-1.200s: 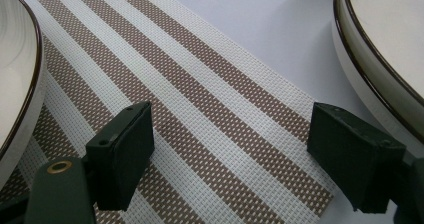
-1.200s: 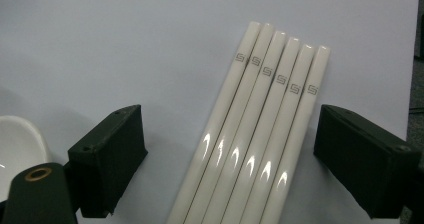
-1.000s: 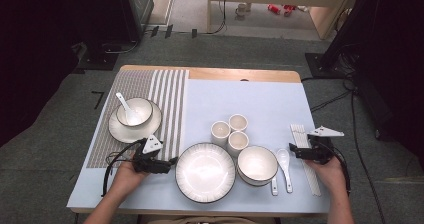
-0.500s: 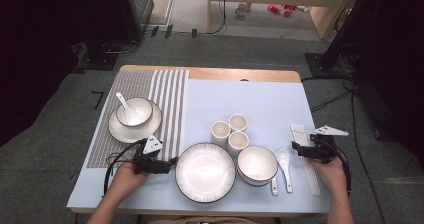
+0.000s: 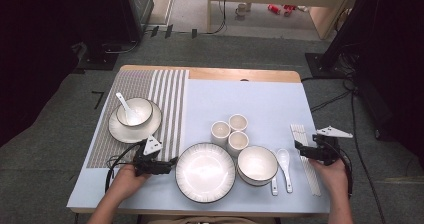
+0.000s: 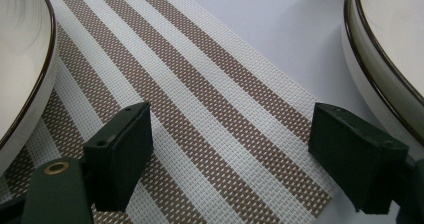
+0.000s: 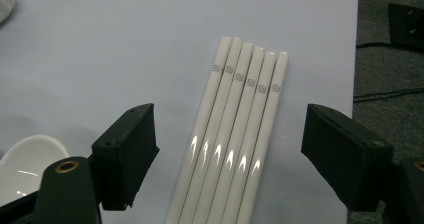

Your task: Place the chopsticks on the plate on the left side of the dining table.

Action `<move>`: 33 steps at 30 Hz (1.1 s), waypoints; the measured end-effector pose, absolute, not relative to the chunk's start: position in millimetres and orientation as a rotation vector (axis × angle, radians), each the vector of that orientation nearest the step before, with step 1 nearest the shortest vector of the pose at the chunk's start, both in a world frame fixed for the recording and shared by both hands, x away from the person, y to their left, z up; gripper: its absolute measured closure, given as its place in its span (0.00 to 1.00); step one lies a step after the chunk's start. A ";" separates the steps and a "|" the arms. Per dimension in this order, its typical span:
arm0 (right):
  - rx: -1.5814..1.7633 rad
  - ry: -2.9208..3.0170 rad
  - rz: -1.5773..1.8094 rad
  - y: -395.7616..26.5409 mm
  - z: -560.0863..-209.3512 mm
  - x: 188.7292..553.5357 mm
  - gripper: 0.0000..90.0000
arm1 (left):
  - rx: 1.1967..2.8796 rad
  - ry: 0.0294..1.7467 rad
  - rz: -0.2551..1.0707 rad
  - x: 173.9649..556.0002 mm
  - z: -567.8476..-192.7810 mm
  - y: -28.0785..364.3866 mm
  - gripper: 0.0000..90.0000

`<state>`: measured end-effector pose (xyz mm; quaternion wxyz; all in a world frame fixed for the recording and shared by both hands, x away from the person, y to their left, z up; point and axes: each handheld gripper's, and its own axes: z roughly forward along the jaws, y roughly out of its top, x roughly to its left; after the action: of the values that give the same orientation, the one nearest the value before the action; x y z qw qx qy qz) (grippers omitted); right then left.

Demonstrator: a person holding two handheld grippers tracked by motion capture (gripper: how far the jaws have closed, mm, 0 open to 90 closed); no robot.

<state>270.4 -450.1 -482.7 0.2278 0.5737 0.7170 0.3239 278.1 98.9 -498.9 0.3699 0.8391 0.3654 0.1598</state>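
your right gripper (image 7: pixel 227 154) wide, jaws just narrowing, straddling chopsticks (image 7: pixel 235 134) for pickup, nothing gripped; spoon (image 7: pixel 25 159) at 8 o'clock. left gripper (image 6: pixel 230 159) open, empty, parked over striped mat (image 6: pixel 200 109).

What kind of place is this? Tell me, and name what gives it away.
Probably a lab or studio set up for recording table-setting: a small table of white dishes such as a plate on bare grey carpet, with floor cables and dark equipment around.
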 end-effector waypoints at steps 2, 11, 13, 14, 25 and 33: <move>1.588 1.966 0.873 -449.2 -481.2 268.0 0.26 | 2.153 0.937 0.410 278.1 -498.9 98.9 0.20; 1.608 1.939 0.869 -452.9 -477.4 257.5 0.37 | 2.154 0.937 0.411 278.0 -498.9 98.8 0.20; 1.611 1.933 0.872 -453.9 -476.8 256.0 0.37 | 2.153 0.937 0.411 278.0 -499.0 98.8 0.20; 1.614 1.928 0.870 -454.1 -476.4 255.3 0.38 | 2.153 0.936 0.411 278.0 -499.0 98.9 0.20; 1.618 1.902 0.868 -458.8 -475.5 251.1 0.51 | 2.153 0.936 0.412 277.9 -499.0 98.8 0.20; 1.682 1.880 0.888 -463.0 -480.2 251.5 0.65 | 2.153 0.936 0.412 277.9 -499.0 98.8 0.20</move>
<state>251.5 -463.0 -480.2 0.2314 0.6120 0.6838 0.3230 277.9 98.8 -499.0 0.3698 0.8392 0.3650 0.1606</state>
